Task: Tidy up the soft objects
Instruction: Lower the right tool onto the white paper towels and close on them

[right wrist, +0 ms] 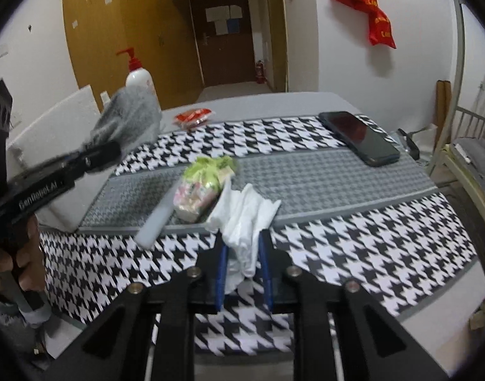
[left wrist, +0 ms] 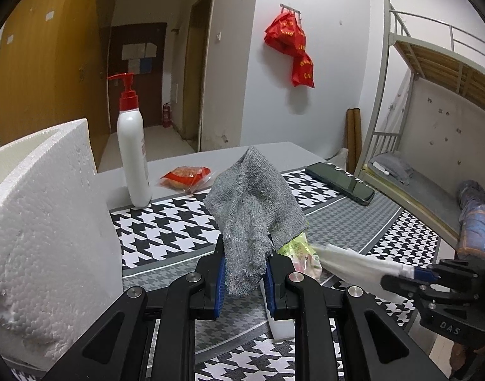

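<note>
Houndstooth mat (right wrist: 353, 247) open at right, foam box (left wrist: 45, 222) crowding left edge

Right gripper (right wrist: 242, 254) jaws pinch the white cloth (right wrist: 245, 219) above the houndstooth mat (right wrist: 369, 247).

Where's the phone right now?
The phone lies flat at the far right of the houndstooth mat in both wrist views, beyond the white cloth, untouched.

1. On your left, the white foam box (left wrist: 42, 222) walls off the counter (left wrist: 185, 162) edge, with the pump bottle (left wrist: 133, 146) upright just behind it.
2. The snack packet (right wrist: 199, 187) and a white strip (right wrist: 158, 217) lie mid-mat, between both tongs.
3. The phone (right wrist: 358, 136) occupies the far right; the patterned mat (right wrist: 369, 254) near you on the right lies bare.
</note>
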`<state>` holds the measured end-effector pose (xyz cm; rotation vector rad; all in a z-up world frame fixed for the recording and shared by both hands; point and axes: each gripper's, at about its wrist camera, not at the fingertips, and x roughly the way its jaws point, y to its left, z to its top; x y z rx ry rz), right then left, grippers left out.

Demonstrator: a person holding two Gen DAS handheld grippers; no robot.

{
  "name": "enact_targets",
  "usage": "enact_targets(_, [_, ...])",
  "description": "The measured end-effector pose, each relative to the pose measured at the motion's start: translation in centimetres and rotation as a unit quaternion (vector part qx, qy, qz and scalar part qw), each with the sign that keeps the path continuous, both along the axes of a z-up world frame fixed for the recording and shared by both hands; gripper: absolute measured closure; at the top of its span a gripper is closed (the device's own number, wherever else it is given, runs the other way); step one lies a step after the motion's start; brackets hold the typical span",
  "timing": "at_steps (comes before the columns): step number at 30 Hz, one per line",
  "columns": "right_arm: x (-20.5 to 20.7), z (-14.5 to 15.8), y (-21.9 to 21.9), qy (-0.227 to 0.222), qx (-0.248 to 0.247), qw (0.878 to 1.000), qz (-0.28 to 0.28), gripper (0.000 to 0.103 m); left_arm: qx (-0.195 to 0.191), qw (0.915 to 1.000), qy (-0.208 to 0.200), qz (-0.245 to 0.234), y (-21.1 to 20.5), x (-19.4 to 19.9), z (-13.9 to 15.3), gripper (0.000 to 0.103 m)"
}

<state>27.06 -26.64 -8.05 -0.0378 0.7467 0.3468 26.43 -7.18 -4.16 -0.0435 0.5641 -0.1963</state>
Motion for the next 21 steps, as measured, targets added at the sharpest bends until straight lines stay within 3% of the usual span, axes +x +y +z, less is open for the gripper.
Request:
enact_targets(2, [-0.5,-0.3,-0.2,0.000,-0.018,1.000,-0.005,0.076,0.001,1.0000,0.001,0.002,0.0,0.0,-0.1,0.082])
enact_targets(4, [-0.8,-0.7,-0.2,-0.002,-0.044,0.999,-0.013,0.047,0.000,1.0000,0.004,0.005,0.1,0.1,-0.2,0.082])
enact_targets(5, [-1.0,-0.8,-0.2,-0.004,-0.050,0.999,-0.014,0.043,0.000,1.0000,0.005,0.005,0.2,0.2,-0.2,0.082])
enact_targets(14, [0.5,-1.2,0.9,0.000,-0.045,0.999,0.001,0.041,0.002,1.0000,0.005,0.006,0.0,0.2,-0.2,0.082])
enact_targets(21, [3.1,-3.3,1.5,0.033,-0.060,0.998,-0.001,0.041,0.002,1.0000,0.006,0.006,-0.1,0.2,-0.3,0.082])
